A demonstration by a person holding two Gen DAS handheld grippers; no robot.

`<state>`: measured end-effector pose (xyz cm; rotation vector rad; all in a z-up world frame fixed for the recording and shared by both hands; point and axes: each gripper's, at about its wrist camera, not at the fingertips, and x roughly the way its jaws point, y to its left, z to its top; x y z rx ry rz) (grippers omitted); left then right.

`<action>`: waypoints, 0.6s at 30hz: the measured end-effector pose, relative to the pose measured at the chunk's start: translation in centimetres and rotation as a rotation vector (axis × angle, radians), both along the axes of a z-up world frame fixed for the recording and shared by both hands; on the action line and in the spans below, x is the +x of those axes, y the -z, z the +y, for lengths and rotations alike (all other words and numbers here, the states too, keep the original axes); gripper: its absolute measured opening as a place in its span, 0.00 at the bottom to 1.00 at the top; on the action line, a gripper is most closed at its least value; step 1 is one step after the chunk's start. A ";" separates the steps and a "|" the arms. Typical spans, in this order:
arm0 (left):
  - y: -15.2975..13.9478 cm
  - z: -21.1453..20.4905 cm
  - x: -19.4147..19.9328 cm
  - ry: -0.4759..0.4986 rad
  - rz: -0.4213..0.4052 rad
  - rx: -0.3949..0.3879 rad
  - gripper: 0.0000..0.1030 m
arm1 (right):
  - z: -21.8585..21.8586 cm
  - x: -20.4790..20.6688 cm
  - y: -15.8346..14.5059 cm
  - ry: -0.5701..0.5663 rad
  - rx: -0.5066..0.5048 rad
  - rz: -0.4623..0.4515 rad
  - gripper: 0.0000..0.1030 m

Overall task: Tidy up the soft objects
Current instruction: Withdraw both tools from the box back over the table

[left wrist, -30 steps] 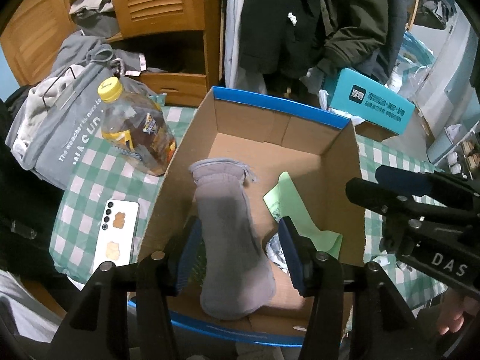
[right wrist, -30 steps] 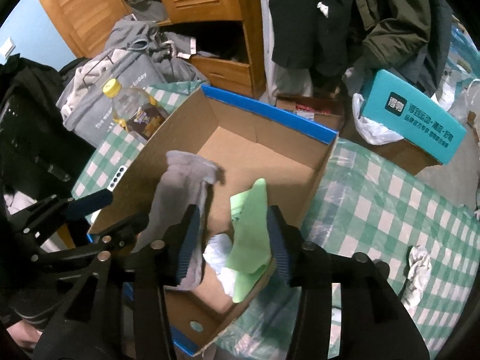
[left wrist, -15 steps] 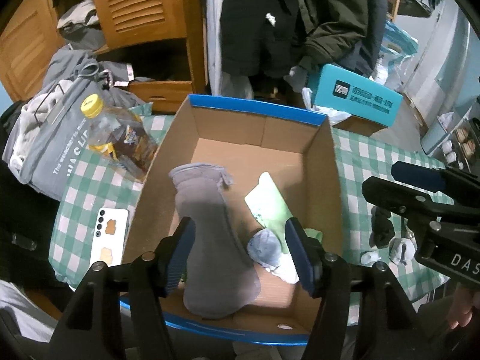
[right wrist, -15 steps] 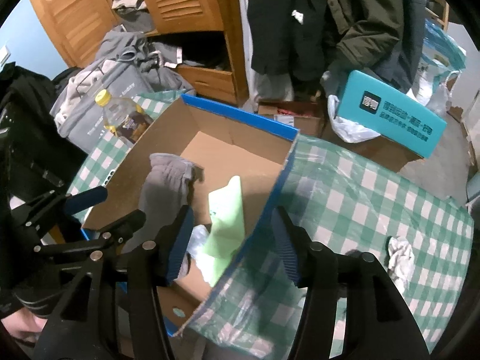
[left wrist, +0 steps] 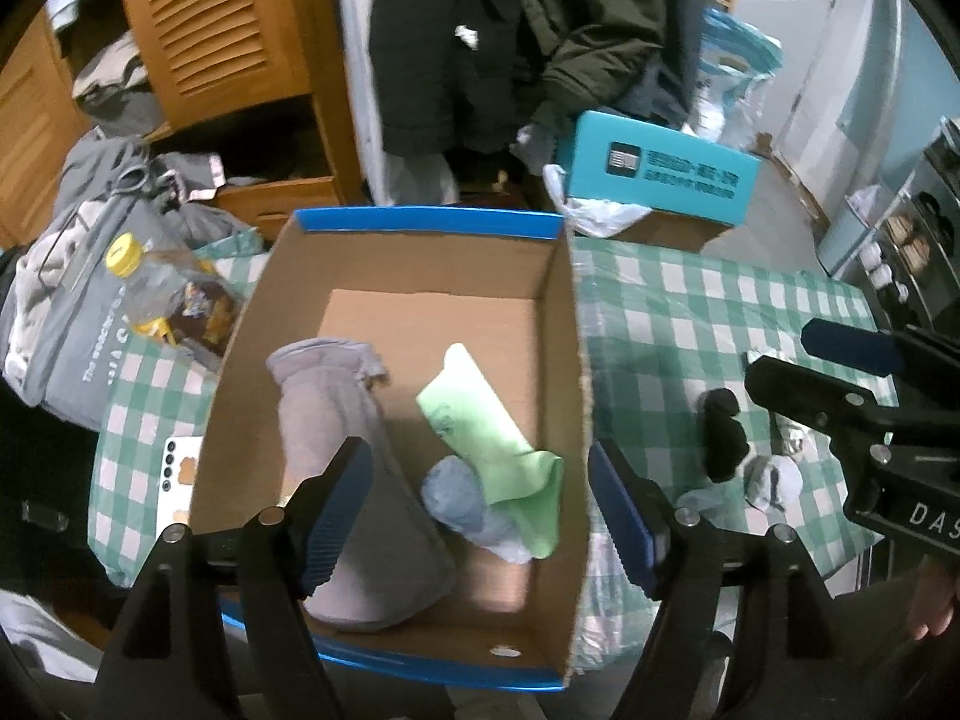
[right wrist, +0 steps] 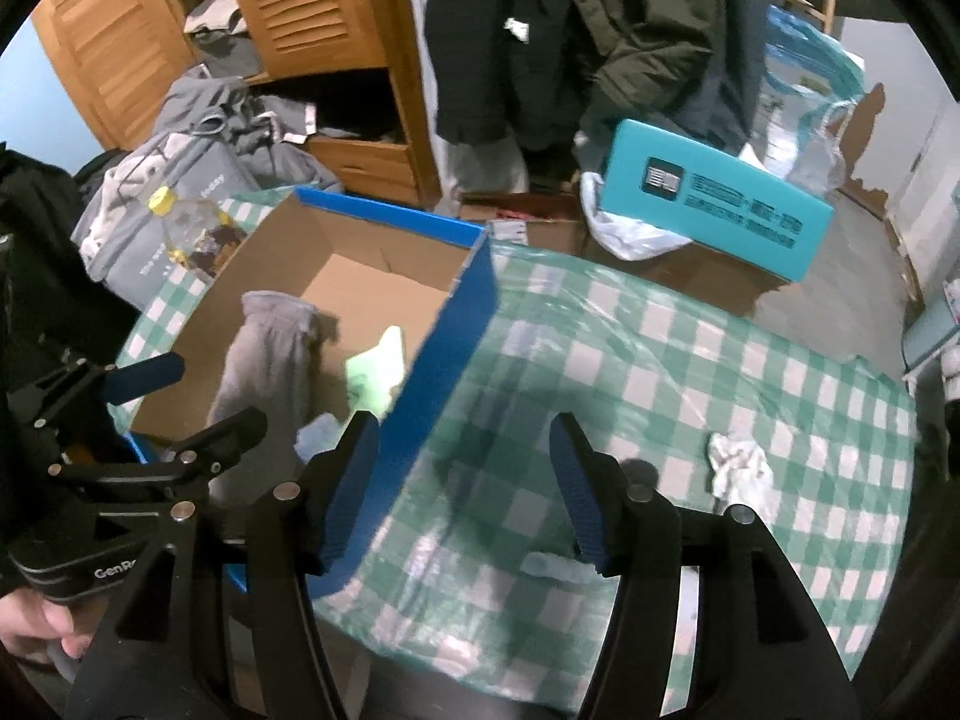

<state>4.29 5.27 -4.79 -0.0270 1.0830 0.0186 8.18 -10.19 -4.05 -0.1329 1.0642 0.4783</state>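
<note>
Three socks in the cardboard box (left wrist: 564, 324) on the checked tablecloth (right wrist: 690, 360) — grey sock (left wrist: 348, 420) along its left side, green sock (left wrist: 486, 420) slanting beside it, pale blue sock (left wrist: 462, 504) bunched under the green toe. Left gripper (left wrist: 480, 510) above the box, jaws wide and just opening further, gripping nothing. Right gripper (right wrist: 465, 486) over the cloth just right of the box's blue wall, jaws parted, also opening, empty. Black sock (left wrist: 723, 438) and two white bundles (left wrist: 771, 480) out on the cloth — another white sock (right wrist: 738, 468) near the right gripper.

Grey sock (left wrist: 354, 474), green sock (left wrist: 486, 420) — flat in box (left wrist: 420, 222).
</note>
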 end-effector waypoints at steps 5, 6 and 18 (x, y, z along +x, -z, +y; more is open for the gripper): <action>0.1 -2.5 0.0 0.049 0.007 0.006 0.75 | -2.1 -0.4 0.0 0.025 -0.014 -0.007 0.57; 0.1 -2.9 0.0 0.058 0.009 0.008 0.75 | -2.6 -0.4 0.1 0.031 -0.018 -0.006 0.57; 1.2 -8.4 0.0 0.162 0.045 0.042 0.79 | -8.0 -1.3 1.8 0.107 -0.047 0.028 0.58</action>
